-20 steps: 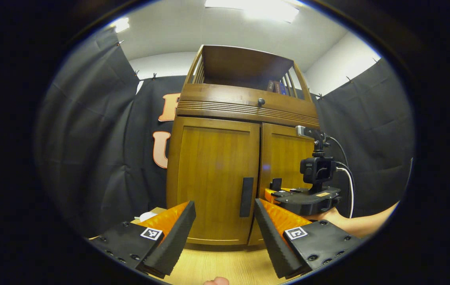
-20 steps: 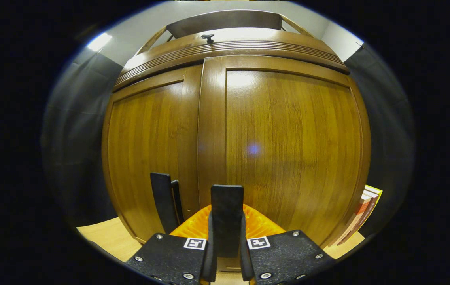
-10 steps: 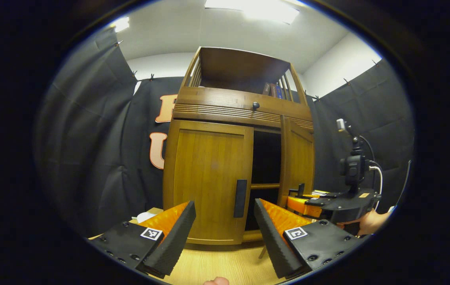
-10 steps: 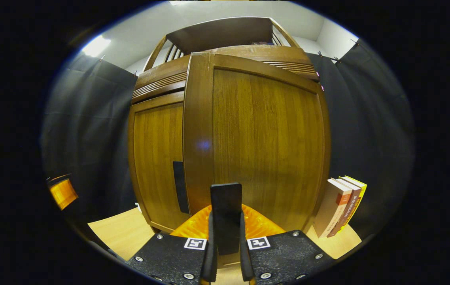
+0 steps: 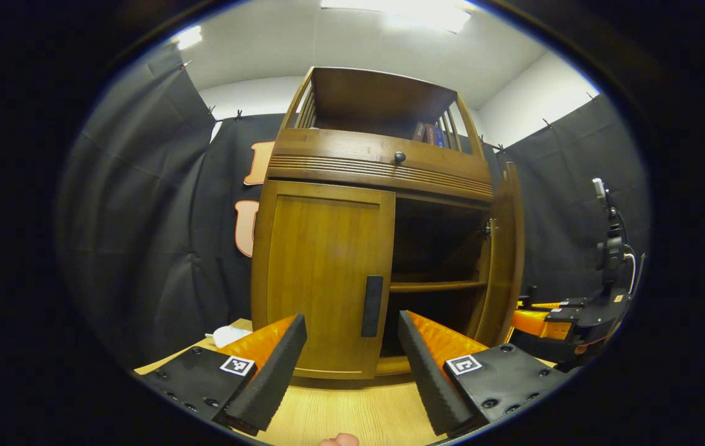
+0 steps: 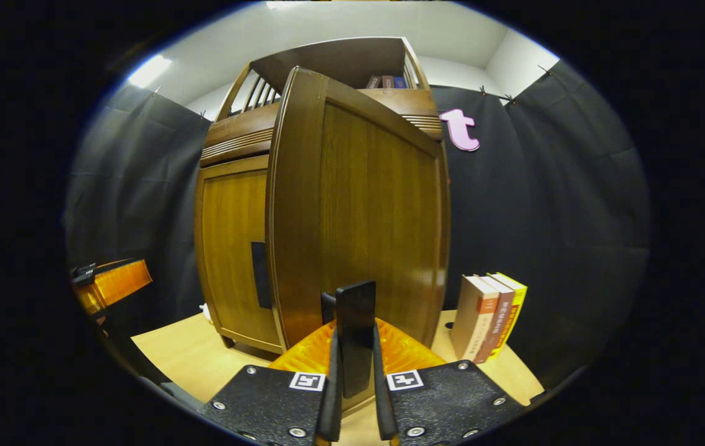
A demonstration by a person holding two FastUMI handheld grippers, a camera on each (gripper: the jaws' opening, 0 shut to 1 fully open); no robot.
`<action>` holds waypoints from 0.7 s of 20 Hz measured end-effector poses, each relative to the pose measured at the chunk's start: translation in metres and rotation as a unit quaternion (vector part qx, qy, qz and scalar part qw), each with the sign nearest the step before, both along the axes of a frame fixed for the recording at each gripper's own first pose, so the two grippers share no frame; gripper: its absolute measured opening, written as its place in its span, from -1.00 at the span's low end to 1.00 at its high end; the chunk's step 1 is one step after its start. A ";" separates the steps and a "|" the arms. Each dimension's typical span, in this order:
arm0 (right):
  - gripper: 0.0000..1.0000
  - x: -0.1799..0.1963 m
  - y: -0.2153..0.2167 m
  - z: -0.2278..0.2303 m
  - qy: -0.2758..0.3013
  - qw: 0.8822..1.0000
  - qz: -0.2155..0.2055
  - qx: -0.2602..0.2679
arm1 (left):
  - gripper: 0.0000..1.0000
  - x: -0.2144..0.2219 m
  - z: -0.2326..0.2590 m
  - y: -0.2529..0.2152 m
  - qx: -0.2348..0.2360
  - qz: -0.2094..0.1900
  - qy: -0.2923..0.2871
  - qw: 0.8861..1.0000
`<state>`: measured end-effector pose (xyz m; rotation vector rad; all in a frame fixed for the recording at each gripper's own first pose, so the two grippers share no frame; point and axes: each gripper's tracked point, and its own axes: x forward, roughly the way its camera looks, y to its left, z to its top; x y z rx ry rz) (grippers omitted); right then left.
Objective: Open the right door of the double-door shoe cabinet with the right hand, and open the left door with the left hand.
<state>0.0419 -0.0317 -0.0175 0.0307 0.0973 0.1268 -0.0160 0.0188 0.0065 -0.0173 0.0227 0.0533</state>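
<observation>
The wooden shoe cabinet (image 5: 377, 167) stands on the table. Its left door (image 5: 321, 272) is closed, with a dark vertical handle (image 5: 372, 305) near its inner edge. My left gripper (image 5: 352, 362) is open a short way in front of that handle, with nothing between its fingers. The right door (image 6: 365, 204) is swung well out, and my right gripper (image 6: 354, 356) is shut on its dark handle (image 6: 355, 310). In the left gripper view the open right door (image 5: 504, 248) is edge-on, with the right gripper (image 5: 535, 308) just beyond it. The left gripper (image 6: 108, 285) also shows at the far left.
The open side shows a dark interior with one shelf (image 5: 433, 286). Several books (image 6: 490, 316) stand on the table right of the cabinet, close behind the open door. A small white object (image 5: 228, 336) lies left of the cabinet. A drawer knob (image 5: 399, 157) sits above the doors.
The right door went from closed to wide open, pulled out by the right gripper still shut on its handle. The left gripper has stayed open in front of the left door.
</observation>
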 end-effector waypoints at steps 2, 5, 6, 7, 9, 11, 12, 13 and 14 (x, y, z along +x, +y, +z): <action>-0.69 -0.008 -0.017 -0.002 0.003 1.000 -0.008 0.006 | 0.99 0.002 -0.004 -0.006 -0.004 0.001 0.003 1.000; -0.77 -0.016 -0.035 -0.001 0.008 1.000 -0.014 -0.005 | 0.99 0.004 -0.003 -0.014 -0.011 -0.003 0.004 1.000; -0.78 -0.016 -0.041 -0.002 0.010 1.000 -0.016 -0.008 | 0.99 0.005 -0.004 -0.017 -0.011 -0.005 0.003 1.000; -0.79 -0.017 -0.047 -0.001 0.010 1.000 -0.020 -0.008 | 0.99 0.005 -0.004 -0.020 -0.009 -0.006 0.003 1.000; -0.71 -0.019 -0.064 0.000 0.002 0.999 -0.042 0.004 | 0.99 0.006 -0.004 -0.023 -0.004 -0.008 0.001 1.000; -0.92 -0.021 -0.080 0.001 -0.010 0.998 -0.064 0.010 | 0.93 0.008 -0.006 -0.026 -0.004 -0.010 0.003 1.000; -0.84 -0.022 -0.089 -0.001 -0.012 0.997 -0.074 0.009 | 0.93 0.007 -0.008 -0.029 -0.006 -0.013 0.006 1.000; -0.99 -0.022 -0.097 0.000 -0.013 0.997 -0.079 0.005 | 0.93 0.009 -0.008 -0.031 -0.007 -0.014 0.007 1.000; -0.99 -0.021 -0.105 -0.001 -0.011 0.996 -0.084 -0.003 | 0.99 0.009 -0.009 -0.033 -0.008 -0.015 0.008 1.000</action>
